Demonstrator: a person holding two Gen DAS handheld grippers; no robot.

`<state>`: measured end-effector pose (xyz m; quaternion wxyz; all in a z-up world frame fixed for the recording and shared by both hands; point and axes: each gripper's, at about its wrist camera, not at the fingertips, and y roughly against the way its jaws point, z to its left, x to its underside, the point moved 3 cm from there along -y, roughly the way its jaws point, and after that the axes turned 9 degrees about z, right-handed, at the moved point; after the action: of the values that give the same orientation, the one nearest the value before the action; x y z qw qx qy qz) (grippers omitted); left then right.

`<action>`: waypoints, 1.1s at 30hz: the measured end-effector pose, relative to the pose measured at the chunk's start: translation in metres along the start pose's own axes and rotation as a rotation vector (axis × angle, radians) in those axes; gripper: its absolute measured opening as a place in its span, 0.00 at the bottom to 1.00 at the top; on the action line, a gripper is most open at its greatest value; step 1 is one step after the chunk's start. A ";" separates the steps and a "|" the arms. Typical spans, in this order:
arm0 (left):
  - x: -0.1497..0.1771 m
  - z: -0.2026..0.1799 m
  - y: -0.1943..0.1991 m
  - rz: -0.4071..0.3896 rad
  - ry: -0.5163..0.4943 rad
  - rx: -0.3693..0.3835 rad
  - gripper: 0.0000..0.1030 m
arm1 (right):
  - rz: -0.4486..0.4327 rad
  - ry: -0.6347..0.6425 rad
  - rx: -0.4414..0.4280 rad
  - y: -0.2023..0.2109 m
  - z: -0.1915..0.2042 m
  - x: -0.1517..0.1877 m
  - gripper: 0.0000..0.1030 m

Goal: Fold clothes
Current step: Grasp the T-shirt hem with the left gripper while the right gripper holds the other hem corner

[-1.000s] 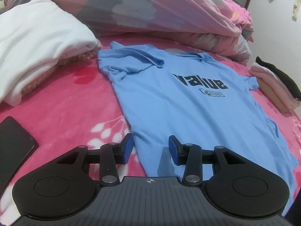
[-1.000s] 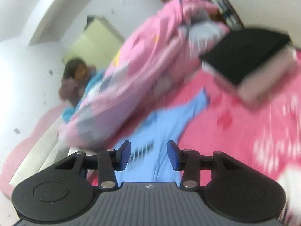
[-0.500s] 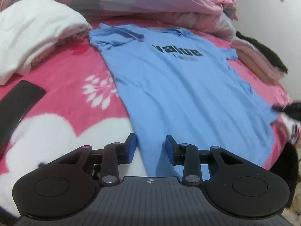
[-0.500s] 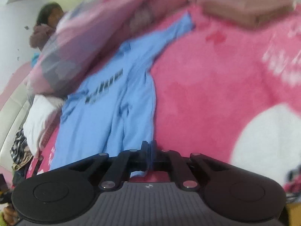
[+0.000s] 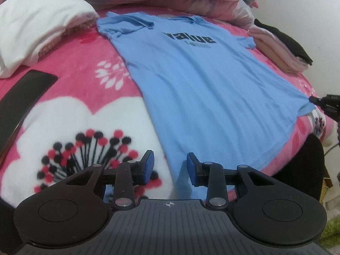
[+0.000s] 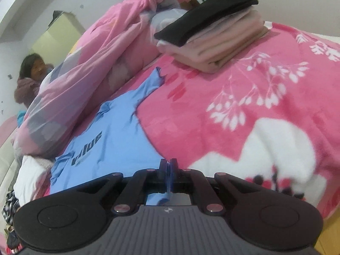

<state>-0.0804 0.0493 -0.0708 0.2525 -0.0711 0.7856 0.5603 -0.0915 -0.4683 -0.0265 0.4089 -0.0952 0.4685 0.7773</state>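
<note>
A light blue T-shirt [image 5: 208, 89] printed "value" lies flat, front up, on a pink flowered blanket [image 5: 89, 68]. My left gripper [image 5: 169, 165] is open low over the shirt's near left hem corner. The cloth's edge runs between its blue pads [image 5: 148, 162] without being pinched. In the left wrist view my right gripper [image 5: 325, 104] shows at the far right, at the other hem corner. The right wrist view has that gripper [image 6: 169, 170] shut, with a fold of the blue T-shirt [image 6: 119, 140] clamped between its pads.
A folded white cloth [image 5: 38, 25] and a black phone [image 5: 23, 93] lie to the left. A stack of folded pink and black clothes [image 6: 212, 31] sits past the right sleeve. A bunched pink quilt [image 6: 102, 59] lines the back. A person [image 6: 29, 76] is beyond it.
My left gripper drew back along the shirt to its bottom hem, with the jaws slightly narrower. My right gripper dropped to the bed and shut on the shirt's other hem corner.
</note>
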 end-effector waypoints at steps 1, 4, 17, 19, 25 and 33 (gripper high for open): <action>0.002 -0.001 0.001 0.002 0.004 0.002 0.32 | -0.004 0.001 0.005 -0.002 -0.003 -0.002 0.02; 0.010 -0.002 0.001 0.005 0.018 0.016 0.32 | -0.001 0.004 0.042 -0.007 -0.012 -0.005 0.02; 0.023 -0.006 -0.005 -0.009 0.036 0.049 0.03 | -0.079 0.405 0.118 0.020 0.082 0.033 0.03; 0.024 -0.007 -0.004 -0.017 0.039 0.054 0.02 | -0.033 0.597 -0.004 0.018 0.123 0.059 0.03; 0.027 -0.003 -0.002 -0.030 0.110 0.104 0.01 | 0.226 1.030 -0.266 -0.027 0.209 0.162 0.04; 0.030 0.006 -0.003 -0.008 0.163 0.127 0.11 | 0.252 1.417 -0.245 -0.049 0.243 0.233 0.04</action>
<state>-0.1029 0.0590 -0.0886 0.1938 -0.1035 0.8373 0.5006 -0.1502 -0.1344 -0.0502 -0.0989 -0.5658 0.5378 0.6171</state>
